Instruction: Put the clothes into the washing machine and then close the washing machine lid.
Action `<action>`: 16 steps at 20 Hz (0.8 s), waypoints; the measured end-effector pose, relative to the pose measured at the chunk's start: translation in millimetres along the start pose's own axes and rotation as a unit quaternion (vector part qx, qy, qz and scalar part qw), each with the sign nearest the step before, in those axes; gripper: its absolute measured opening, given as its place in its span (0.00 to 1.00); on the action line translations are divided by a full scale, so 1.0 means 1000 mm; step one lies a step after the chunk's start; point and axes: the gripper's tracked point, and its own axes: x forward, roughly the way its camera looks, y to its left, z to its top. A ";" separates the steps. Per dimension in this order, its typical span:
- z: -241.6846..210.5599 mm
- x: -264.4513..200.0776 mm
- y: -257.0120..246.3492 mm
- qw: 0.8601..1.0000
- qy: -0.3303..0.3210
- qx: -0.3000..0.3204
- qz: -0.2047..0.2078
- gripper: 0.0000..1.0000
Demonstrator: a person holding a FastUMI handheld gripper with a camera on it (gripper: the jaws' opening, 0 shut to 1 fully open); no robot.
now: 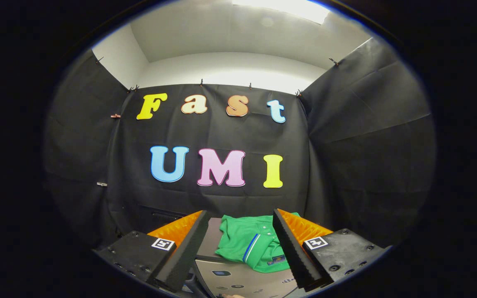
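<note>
Between the two fingers, a bit ahead of them, lies a green shirt (251, 244), crumpled into a loose heap. It's a polo type: a collar shows, w/ a blue-and-white stripe running down along the placket, and a small dark patch near the hem by the right finger. Fabric looks soft, folded over itself, edges uneven.

Shirt sits on top of the washing machine (238, 279), a pale grey unit w/ a darker grey lid panel behind the left part of the shirt. Can't tell if that lid is open or shut from this angle, and the drum can't be seen, so what's inside can't be told. Front strip of the machine has a small dark display and a few round buttons, too small to make out.

Gripper (240, 248): jaws spread wide, nothing pinched; the shirt is in the gap but neither finger presses on it, though the right finger overlaps the shirt's edge in view.

Behind it all hangs the black cloth wall (346, 157), pinned up w/ clips, white ceiling above.
</note>
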 end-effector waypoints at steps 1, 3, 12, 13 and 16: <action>-0.001 0.005 -0.001 1.000 0.002 0.000 -0.001 0.98; -0.001 0.017 -0.004 1.000 0.005 0.001 -0.001 0.98; -0.007 0.104 -0.034 0.999 0.048 0.024 -0.012 0.98; -0.012 0.113 -0.039 0.998 0.057 0.026 -0.014 0.98; -0.026 0.141 -0.052 0.995 0.085 0.040 -0.017 0.98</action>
